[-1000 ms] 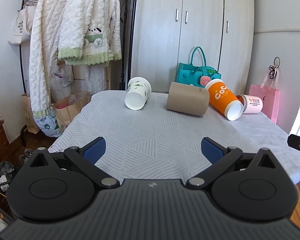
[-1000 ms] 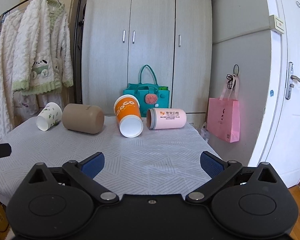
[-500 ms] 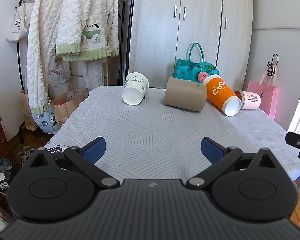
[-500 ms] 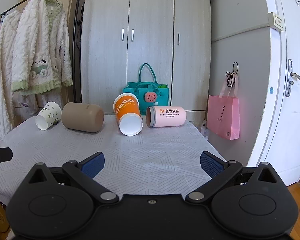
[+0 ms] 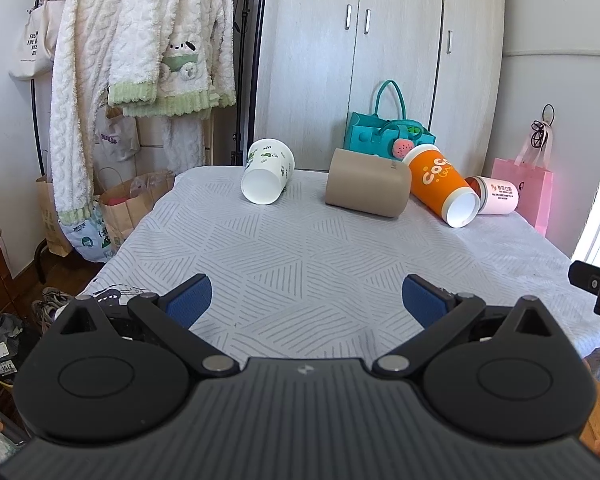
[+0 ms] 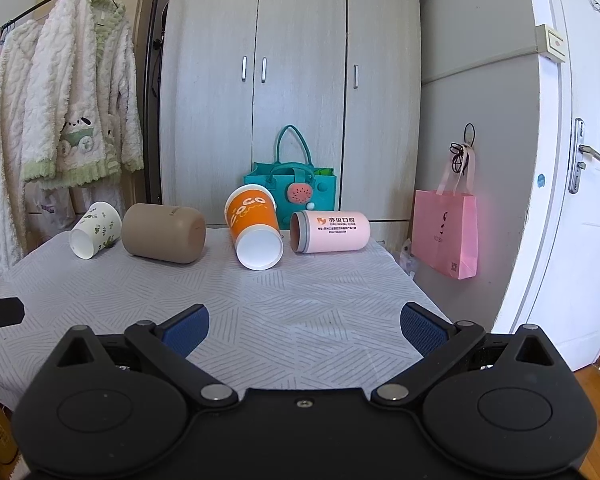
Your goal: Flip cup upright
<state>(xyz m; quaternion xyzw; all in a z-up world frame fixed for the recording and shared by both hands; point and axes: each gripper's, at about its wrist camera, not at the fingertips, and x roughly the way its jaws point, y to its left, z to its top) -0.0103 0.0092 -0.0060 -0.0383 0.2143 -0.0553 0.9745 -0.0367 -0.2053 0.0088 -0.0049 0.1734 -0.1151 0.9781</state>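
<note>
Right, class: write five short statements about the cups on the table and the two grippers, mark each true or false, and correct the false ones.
1. All four cups lie on their sides. True: the white leaf-print cup, the brown cup, the orange cup and the pink cup are all tipped over.
2. The left gripper is shut on the brown cup. False: it is open and holds nothing.
3. The orange cup's open mouth faces the cameras. True.
4. The pink cup lies at the left end of the row. False: it is at the right end; the white leaf-print cup is at the left.
5. The right gripper touches the orange cup. False: it is open, well short of the cups.
</note>
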